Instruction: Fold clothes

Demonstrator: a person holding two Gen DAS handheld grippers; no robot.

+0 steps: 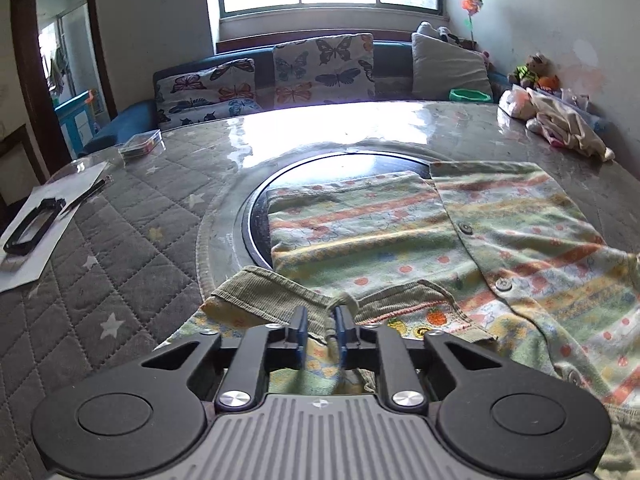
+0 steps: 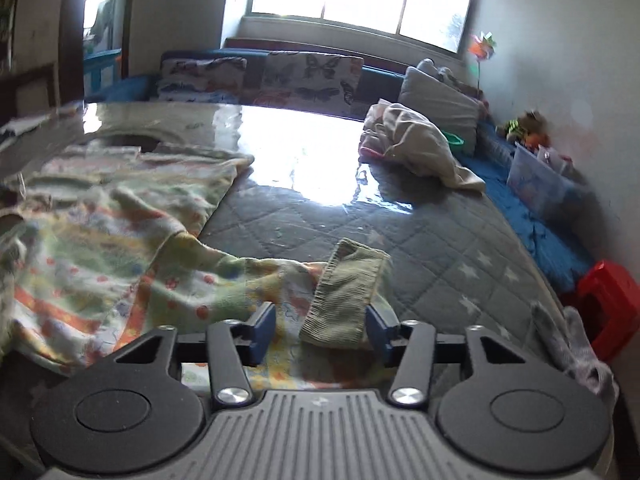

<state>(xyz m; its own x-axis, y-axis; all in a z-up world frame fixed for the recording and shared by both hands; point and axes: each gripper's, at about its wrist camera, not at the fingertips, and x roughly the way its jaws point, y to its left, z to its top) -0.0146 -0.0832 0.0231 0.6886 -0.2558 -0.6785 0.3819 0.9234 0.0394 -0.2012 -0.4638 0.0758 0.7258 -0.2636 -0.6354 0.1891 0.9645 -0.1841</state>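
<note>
The left gripper (image 1: 321, 330) is pinching the patterned garment (image 1: 400, 236) at its ribbed collar edge, jaws nearly closed on the fabric. The right gripper (image 2: 322, 330) is standing open, the ribbed cuff (image 2: 346, 300) lying between its fingers. Beyond both, the garment is spreading across the quilted table (image 1: 132, 216); farther off, a beige cloth heap (image 2: 416, 148) is lying.
</note>
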